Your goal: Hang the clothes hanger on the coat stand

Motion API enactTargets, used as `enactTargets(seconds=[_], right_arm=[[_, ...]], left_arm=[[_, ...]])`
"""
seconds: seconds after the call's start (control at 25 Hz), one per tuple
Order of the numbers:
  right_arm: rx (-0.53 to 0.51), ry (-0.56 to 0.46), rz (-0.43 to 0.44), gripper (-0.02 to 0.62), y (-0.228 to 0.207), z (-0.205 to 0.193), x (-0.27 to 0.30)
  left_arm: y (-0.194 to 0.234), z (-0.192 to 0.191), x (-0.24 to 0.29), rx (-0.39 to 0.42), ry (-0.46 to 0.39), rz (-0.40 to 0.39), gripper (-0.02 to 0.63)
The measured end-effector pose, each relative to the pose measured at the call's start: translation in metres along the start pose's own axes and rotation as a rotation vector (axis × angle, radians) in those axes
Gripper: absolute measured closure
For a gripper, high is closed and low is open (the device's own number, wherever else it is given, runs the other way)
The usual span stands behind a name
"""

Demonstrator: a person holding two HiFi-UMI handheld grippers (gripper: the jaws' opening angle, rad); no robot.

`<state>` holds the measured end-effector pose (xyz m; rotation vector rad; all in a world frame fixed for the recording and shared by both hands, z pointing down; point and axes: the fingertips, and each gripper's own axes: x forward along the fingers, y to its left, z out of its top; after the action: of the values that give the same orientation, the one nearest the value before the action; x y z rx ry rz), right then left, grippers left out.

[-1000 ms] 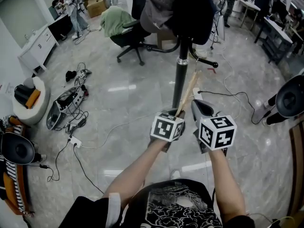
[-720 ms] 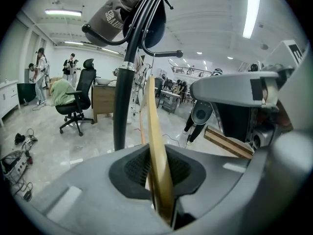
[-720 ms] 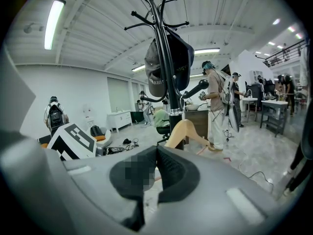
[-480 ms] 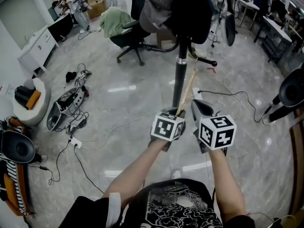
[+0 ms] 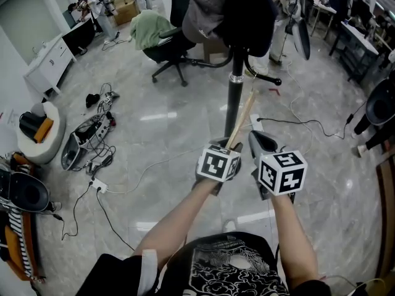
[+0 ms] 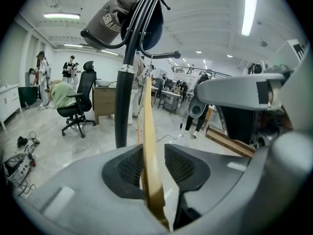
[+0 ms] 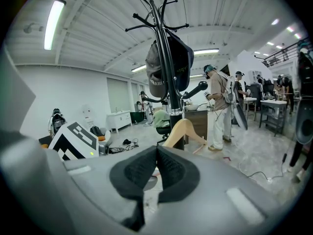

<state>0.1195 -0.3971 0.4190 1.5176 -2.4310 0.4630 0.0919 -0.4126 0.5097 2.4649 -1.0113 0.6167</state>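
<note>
Left gripper [image 6: 152,153]: we see its jaws spread, having just been opening. The wooden hanger [image 6: 147,111] stands edge-on between the pads, with a clear gap at the right pad. From there the hanger rises close against the pole of the coat stand [image 6: 123,97], below the stand's curved arms; we cannot tell whether its hook rests on one. Right gripper [image 7: 156,153]: short of the stand and facing it, jaws pressed together on nothing. A cap [image 6: 110,18] hangs on the stand's upper arms. An office chair [image 5: 170,48] stands beyond the stand.
</note>
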Motion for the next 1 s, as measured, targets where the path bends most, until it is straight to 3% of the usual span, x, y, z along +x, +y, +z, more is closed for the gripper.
enactTargets(seconds=[0.32, 1.0], right_arm=[[0.001, -0.003, 0.002, 0.595, 0.007, 0.000, -0.005], [0.005, -0.023, 0.006, 0.595, 0.040, 0.001, -0.025]], left_arm=[[0.003, 0.003, -0.010, 0.002, -0.012, 0.025, 0.456], [-0.008, 0.021, -0.064, 0.026, -0.093, 0.024, 0.454]])
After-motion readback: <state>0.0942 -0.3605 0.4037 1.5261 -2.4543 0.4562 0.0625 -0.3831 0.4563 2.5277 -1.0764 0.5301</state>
